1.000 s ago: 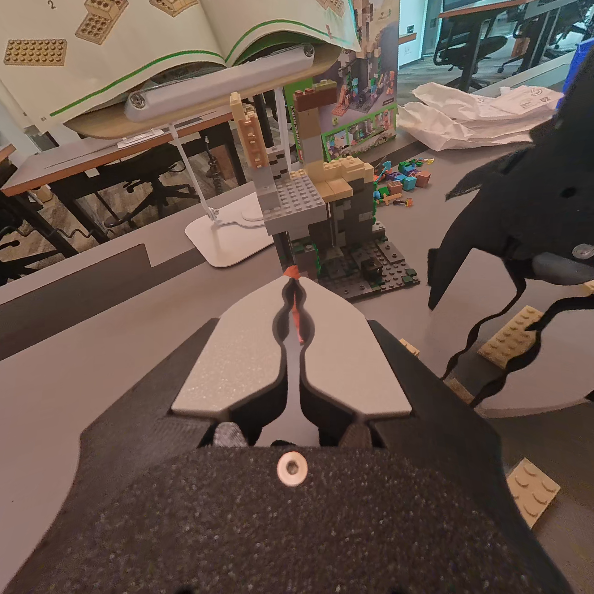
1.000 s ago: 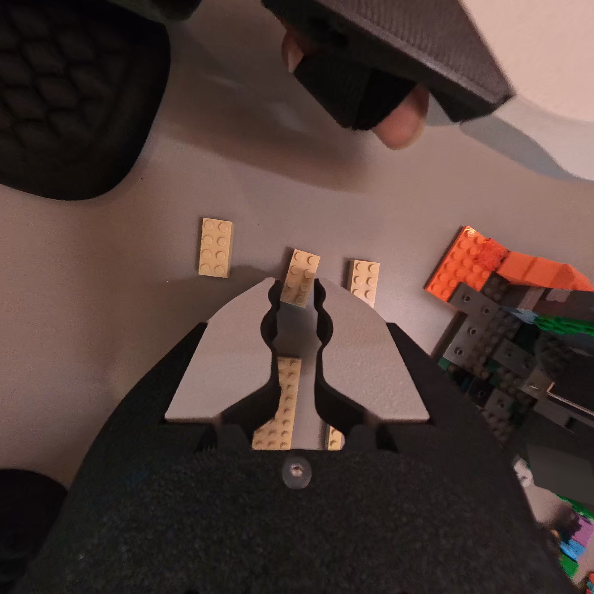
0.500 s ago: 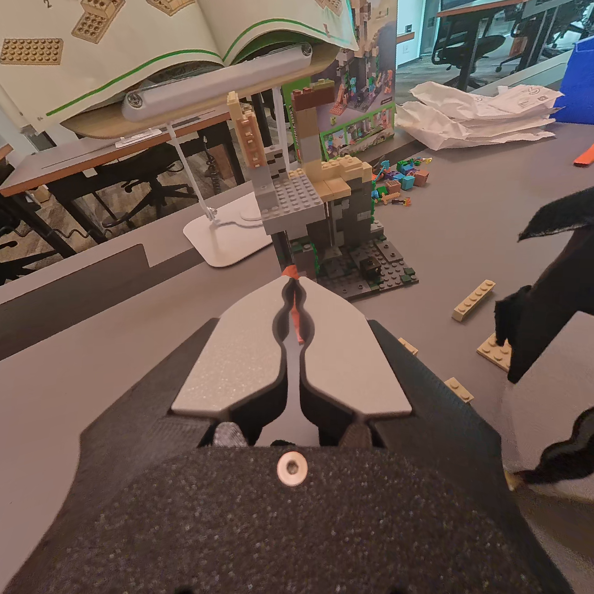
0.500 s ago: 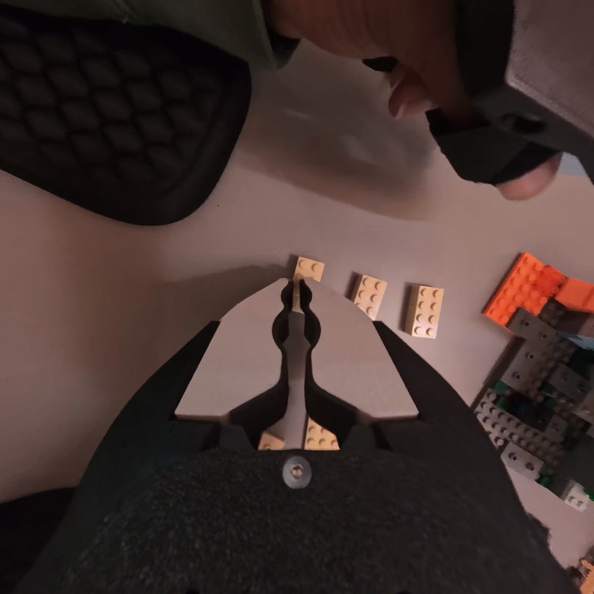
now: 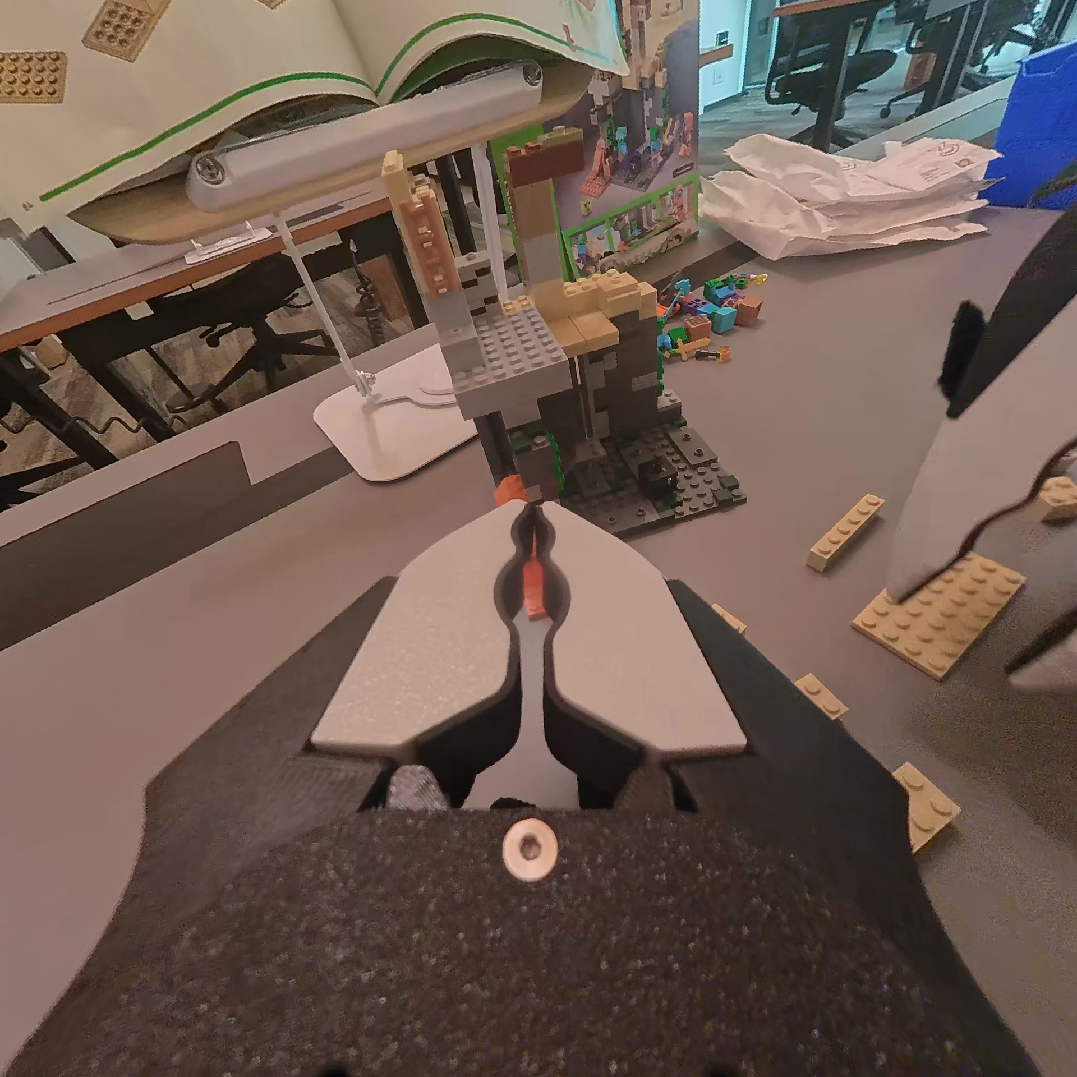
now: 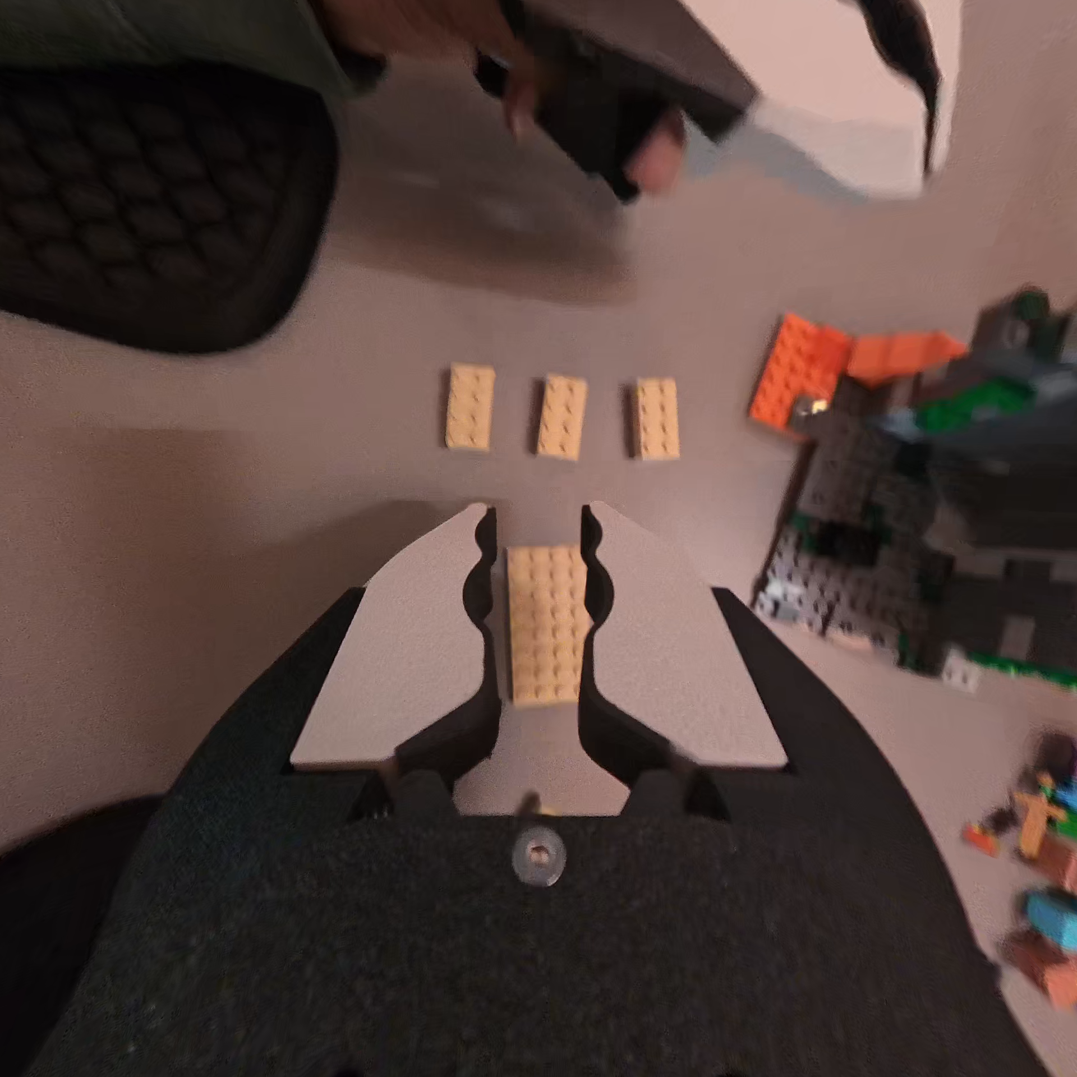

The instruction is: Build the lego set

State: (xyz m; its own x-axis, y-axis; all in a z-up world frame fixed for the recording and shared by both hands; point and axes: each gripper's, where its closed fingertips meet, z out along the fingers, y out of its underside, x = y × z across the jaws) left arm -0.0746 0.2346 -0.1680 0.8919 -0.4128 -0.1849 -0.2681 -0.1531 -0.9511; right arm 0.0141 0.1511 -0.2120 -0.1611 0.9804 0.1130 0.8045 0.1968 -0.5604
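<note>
The grey and tan lego model [image 5: 559,379] stands on its dark baseplate, straight ahead in the left wrist view. My left gripper [image 5: 533,510] is shut on a thin orange piece [image 5: 533,583], its tips close to the model's orange corner [image 5: 507,489]. My right gripper [image 6: 537,513] is open and low over the table. A large tan plate [image 6: 545,623] lies flat between its fingers. Three small tan plates [image 6: 560,416] lie in a row just beyond its tips. The left wrist view shows the right gripper [image 5: 956,635] on that large plate [image 5: 932,612].
An open instruction book [image 5: 233,70] rests on a white stand [image 5: 396,425] behind the model. The set's box [image 5: 635,192], white paper bags [image 5: 845,198] and several small coloured pieces [image 5: 717,314] lie farther back. A tan brick [image 5: 845,539] lies near the model. A hand [image 6: 653,157] holds the left gripper.
My right gripper, shut at a small tan plate half a second ago, has opened and pulled back over the large tan plate. The left gripper has barely moved.
</note>
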